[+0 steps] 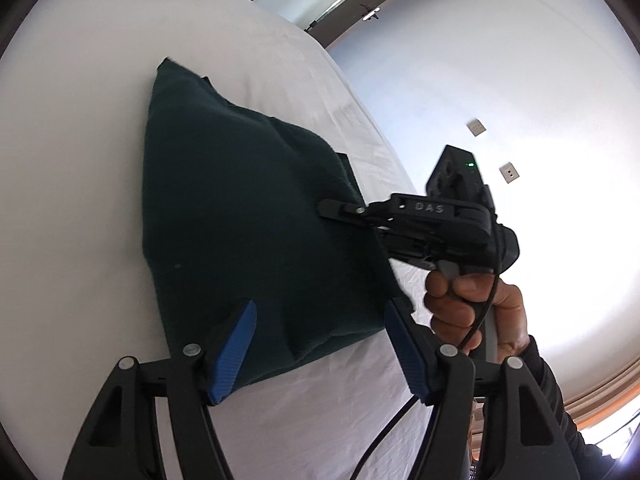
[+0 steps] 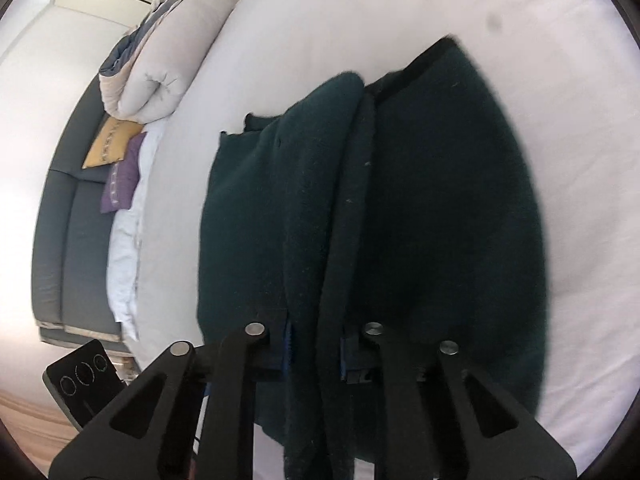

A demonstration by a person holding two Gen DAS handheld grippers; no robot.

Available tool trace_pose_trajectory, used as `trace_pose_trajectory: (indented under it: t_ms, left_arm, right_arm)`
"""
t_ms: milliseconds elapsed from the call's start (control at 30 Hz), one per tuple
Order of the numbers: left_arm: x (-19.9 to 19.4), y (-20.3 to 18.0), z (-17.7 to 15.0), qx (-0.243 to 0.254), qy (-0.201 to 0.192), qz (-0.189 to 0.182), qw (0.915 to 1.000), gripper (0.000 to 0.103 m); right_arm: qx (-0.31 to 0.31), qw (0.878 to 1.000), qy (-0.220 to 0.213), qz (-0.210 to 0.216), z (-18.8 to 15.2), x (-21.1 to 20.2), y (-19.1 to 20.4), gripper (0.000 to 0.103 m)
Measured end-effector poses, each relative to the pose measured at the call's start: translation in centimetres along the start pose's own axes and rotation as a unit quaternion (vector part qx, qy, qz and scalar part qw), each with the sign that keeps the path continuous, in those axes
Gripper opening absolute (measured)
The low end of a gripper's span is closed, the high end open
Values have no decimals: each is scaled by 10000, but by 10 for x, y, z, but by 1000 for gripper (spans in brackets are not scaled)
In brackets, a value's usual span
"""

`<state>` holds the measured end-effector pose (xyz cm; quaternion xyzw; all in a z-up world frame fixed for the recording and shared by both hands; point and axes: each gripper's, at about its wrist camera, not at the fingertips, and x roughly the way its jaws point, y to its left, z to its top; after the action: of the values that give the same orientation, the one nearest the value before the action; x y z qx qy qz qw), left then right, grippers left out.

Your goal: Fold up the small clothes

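Garment: a dark green garment (image 1: 248,216) lies on the white bed sheet (image 1: 80,140), partly folded, with one layer doubled over another and a raised fold ridge (image 2: 320,184) running along its length in the right wrist view.
Garment edges: a darker trim band (image 2: 416,64) marks the garment's far end; a corner (image 1: 166,65) points away from the left gripper.
Right gripper: the right gripper (image 2: 314,344) is closed narrow on the garment's fold, cloth bunched between its blue pads (image 2: 288,336); in the left wrist view its fingers reach onto the garment's edge from the side.
Right hand: the right hand (image 1: 472,304) grips the handle just off the garment's edge, a black cable (image 1: 400,420) trailing over the sheet.
Left gripper: the left gripper (image 1: 320,344) is spread wide, nothing between its blue pads (image 1: 236,352); it hovers at the garment's near edge, and whether it touches the cloth cannot be told.
Beyond the garment: a rolled pale duvet (image 2: 160,68) sits toward the bed's far end, with a yellow cushion (image 2: 110,142) and a purple cushion (image 2: 124,180) beside it on a grey sofa (image 2: 68,240).
Wall: two wall sockets (image 1: 492,148) show past the bed's edge.
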<state>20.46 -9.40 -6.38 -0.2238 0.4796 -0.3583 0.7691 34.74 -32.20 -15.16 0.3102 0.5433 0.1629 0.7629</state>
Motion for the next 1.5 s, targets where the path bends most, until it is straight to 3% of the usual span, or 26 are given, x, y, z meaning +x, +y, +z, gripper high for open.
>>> trace_pose_trajectory:
  t_ms: [200,367,600,733,867,1000,1067,1133,1400,1500]
  left_arm:
    - [9,-9,3,150,56,-59,9999,68]
    - [22,-15,8,245,116,-71,9996,68]
    - [27,-26,6,282,149,77,9995,68]
    - [27,-28,6,418,86,190,9989,68]
    - [24,-32,13,548,-18,300,9980,68]
    - [32,-44,16,1048,-43,676,9922,68]
    - [47,-43,10,1198,202,901,9885,60]
    - [59,-38,1,1263,415,1094,9851,53]
    - [66,-26,-11,1344,468,1264,9817,50]
    - [56,-30,-10,1394,475,1291,9806,50]
  right_arm:
    - [-39,9998,-126,-176,0,-37,-17,12]
    - [207,9993,-243,-185,-7,-65,-57,12]
    - [241,9995,-209,-7,-1,-49,-71,15]
    - [335,9989,-293,-120,-20,-65,-67,22]
    - [140,9979,-583,-249,-54,-94,-57,22]
    - [-95,9963,-765,-388,-87,-114,-50,22]
    - [-202,9951,-669,-694,-93,-111,-56,22]
    - [32,9952,-640,-739,-94,-108,-71,22]
    - [324,9949,-826,-482,-108,-121,-100,23]
    - [319,9924,-941,-731,-112,-135,-94,28]
